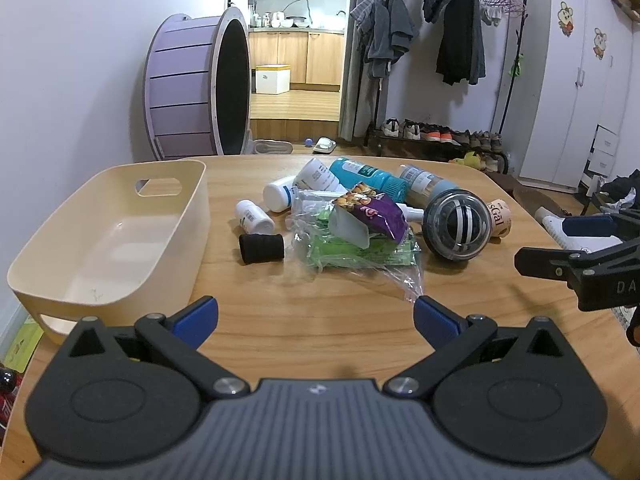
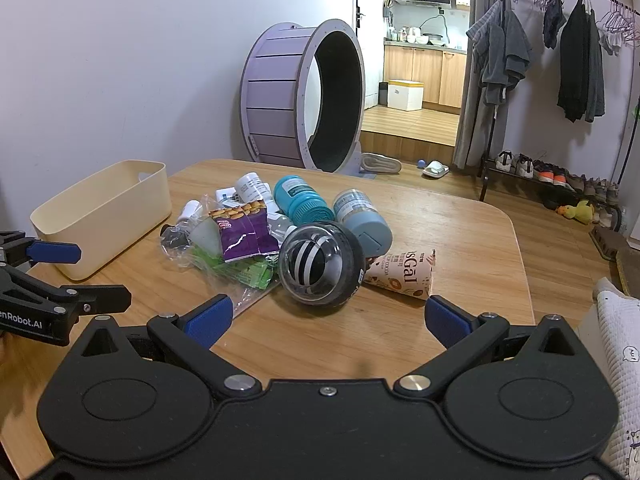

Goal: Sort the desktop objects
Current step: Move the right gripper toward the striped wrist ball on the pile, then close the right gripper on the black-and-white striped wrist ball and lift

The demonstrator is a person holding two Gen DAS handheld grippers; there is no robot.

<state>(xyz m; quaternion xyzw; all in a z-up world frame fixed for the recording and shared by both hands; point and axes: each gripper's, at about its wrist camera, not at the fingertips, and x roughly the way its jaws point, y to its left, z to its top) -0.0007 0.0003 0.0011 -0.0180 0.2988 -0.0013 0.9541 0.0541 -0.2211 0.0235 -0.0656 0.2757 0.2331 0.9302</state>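
Both pairs of blue-tipped fingers [image 1: 198, 316] stand spread wide with nothing between them: I see my left gripper [image 1: 316, 320] and right gripper [image 2: 328, 316] low over the wooden table [image 1: 320, 320]. Ahead, the pile lies right of the cream bin [image 1: 120, 232], which holds nothing. Much is buried: green packets [image 1: 352, 250] under crinkled plastic, bottle labels too small to read. A pink tube [image 2: 404, 276] shows "sGal" (cut off), touching the clear gyro ball [image 2: 320, 266]; a purple snack bag [image 2: 242, 232] lies on top.

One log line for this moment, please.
left claw open, empty | right claw open, empty | bin empty | pile on table, untouched
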